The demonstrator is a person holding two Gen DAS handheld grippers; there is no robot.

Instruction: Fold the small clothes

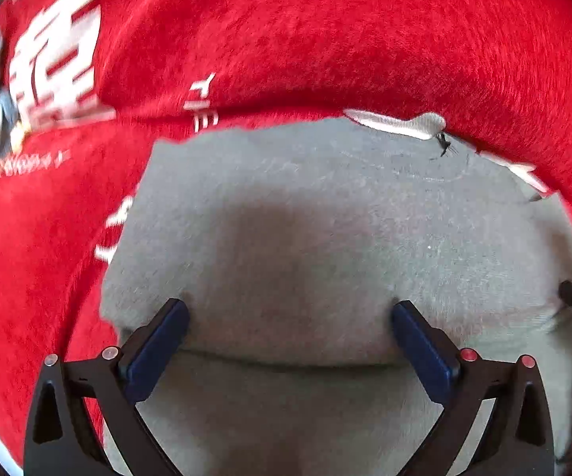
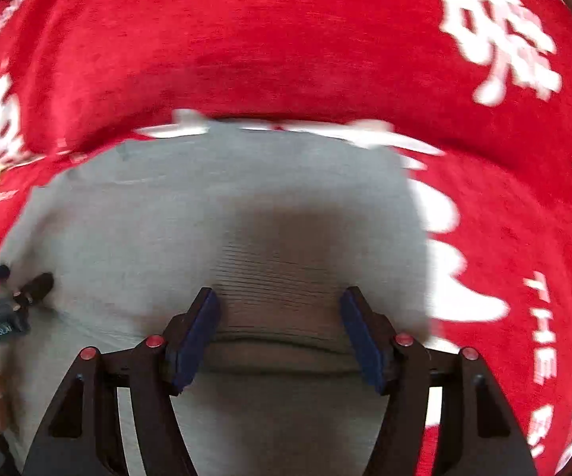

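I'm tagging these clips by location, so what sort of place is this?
Probably a home, though little shows: a grey garment lies on a plush red blanket with white lettering, perhaps covering a bed or table.

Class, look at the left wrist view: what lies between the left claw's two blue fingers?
Only the grey garment on the red cloth. The left claw stands open over it, nothing else between the fingers, as the left wrist view shows.
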